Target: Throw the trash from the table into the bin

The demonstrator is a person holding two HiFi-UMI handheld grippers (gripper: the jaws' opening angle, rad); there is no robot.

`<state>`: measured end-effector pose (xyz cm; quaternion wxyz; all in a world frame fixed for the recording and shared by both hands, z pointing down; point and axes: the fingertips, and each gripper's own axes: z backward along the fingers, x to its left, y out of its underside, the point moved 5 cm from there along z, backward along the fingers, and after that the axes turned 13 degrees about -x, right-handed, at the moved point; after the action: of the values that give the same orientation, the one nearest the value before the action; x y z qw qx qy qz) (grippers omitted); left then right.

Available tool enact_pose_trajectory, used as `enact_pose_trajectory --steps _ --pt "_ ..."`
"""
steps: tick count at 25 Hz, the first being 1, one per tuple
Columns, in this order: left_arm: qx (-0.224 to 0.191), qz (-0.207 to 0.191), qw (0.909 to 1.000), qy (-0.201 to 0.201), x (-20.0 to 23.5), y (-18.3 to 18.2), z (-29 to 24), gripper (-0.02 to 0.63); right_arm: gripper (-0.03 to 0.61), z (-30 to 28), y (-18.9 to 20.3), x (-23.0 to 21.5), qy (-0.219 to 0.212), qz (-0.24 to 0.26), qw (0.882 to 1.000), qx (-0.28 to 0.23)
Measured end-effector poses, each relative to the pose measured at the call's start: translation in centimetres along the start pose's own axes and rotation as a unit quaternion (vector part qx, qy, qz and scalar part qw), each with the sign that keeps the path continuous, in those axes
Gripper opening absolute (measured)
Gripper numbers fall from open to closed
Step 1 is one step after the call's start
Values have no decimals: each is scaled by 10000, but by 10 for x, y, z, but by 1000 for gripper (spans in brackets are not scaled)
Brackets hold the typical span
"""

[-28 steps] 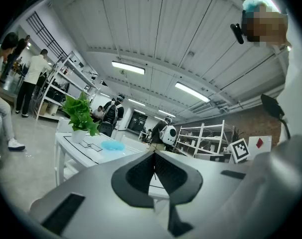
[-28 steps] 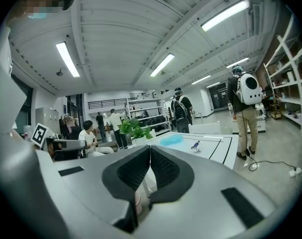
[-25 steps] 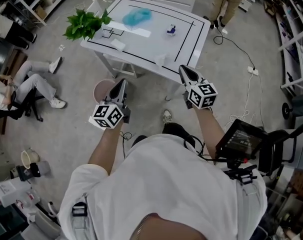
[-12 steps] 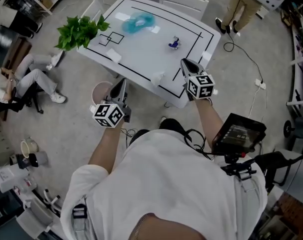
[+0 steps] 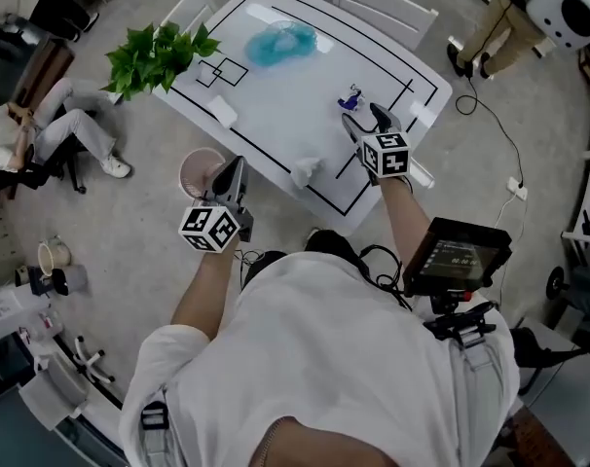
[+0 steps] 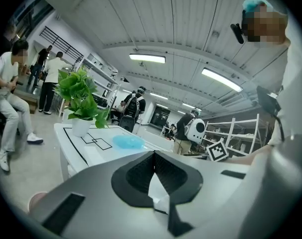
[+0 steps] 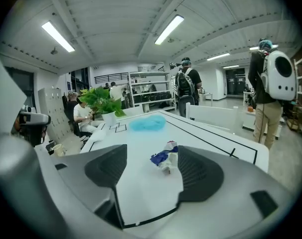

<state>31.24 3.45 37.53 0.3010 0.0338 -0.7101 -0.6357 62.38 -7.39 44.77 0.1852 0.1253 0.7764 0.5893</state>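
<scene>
A crumpled blue-and-white wrapper [image 5: 350, 97] [image 7: 164, 159] lies on the white table [image 5: 276, 115]. My right gripper [image 5: 363, 118] [image 7: 150, 171] hovers just short of it. Its jaws have just been opening and stand wide open, the wrapper ahead between them, untouched. A white crumpled paper [image 5: 305, 170] sits near the table's front edge. A blue crumpled bag [image 5: 280, 42] [image 7: 147, 123] [image 6: 127, 142] lies farther back. My left gripper [image 5: 231, 170] [image 6: 154, 156] is shut, off the table's front edge beside the pinkish bin [image 5: 200, 171] on the floor.
A potted plant [image 5: 159, 54] [image 6: 81, 96] stands at the table's left corner. Small white paper pieces [image 5: 222, 113] lie on the table. A white chair [image 5: 383, 3] is behind it. A seated person [image 5: 42, 144] is at left, and a person with a white backpack [image 7: 275, 73] stands at right.
Both grippers have moved forward toward the table. The right one now reaches over the tabletop near the wrapper and its jaws have spread apart. The left one stays shut.
</scene>
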Motion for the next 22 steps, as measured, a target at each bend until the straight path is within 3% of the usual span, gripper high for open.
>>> enact_pose_trajectory --steps 5,14,18,22 --pt "73 -20 9997 -215 7 5 -5 5 347 -31 13 -21 -56 100 9992 372" --pt "111 -56 9982 -587 23 2 3 5 348 -68 41 -36 -77 108 9944 1050" --pt "69 -74 9977 -677 32 -2 8 5 285 -67 48 -37 30 155 9925 1216" --pt "23 -39 9975 -705 41 -4 8 5 264 -62 45 -37 103 168 9929 1170"
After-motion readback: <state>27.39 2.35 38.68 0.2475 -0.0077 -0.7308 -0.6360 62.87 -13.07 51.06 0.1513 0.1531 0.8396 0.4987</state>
